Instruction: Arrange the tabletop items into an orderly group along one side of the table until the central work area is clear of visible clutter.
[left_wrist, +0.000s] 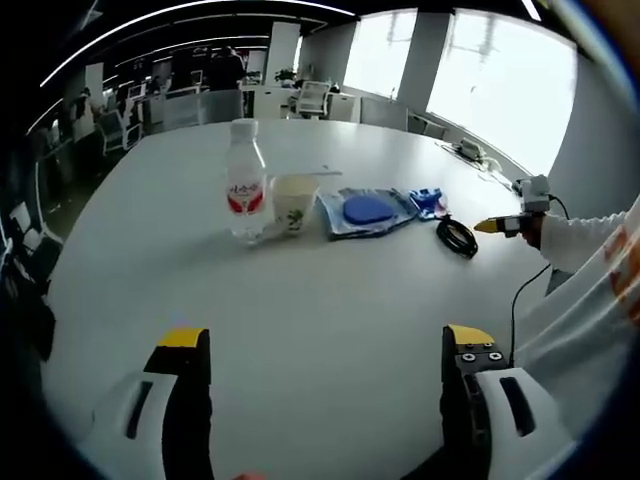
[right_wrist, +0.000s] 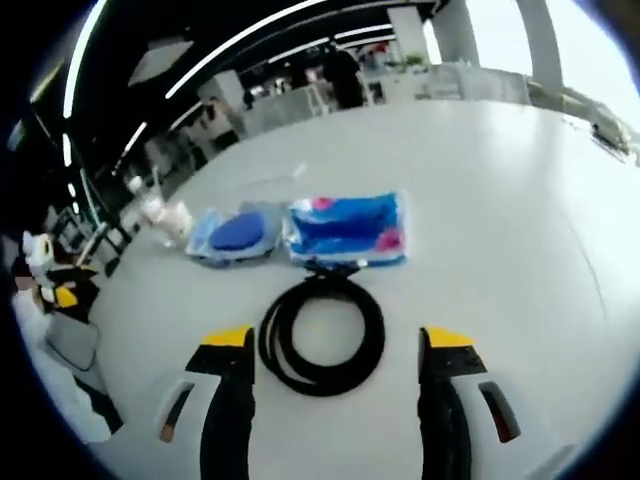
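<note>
Right tool sits low over the white table, jaws apart with nothing between the tips; the black coiled cable lies flat on the table just ahead, between the two jaws' lines, not touched. Just past the cable, touching its far edge, is a blue printed pouch; left of that pouch, a clear bag with a blue round item inside. Farther left of the pouch, blurred, the bottle and cup. Left tool hovers over bare table, jaws spread wide, holding nothing. Well beyond it, a row: water bottle upright, paper cup touching its right side, then the clear bag, blue pouch, and the cable at the row's right end. Right tool shows just right of the cable, held by a white-sleeved arm.
</note>
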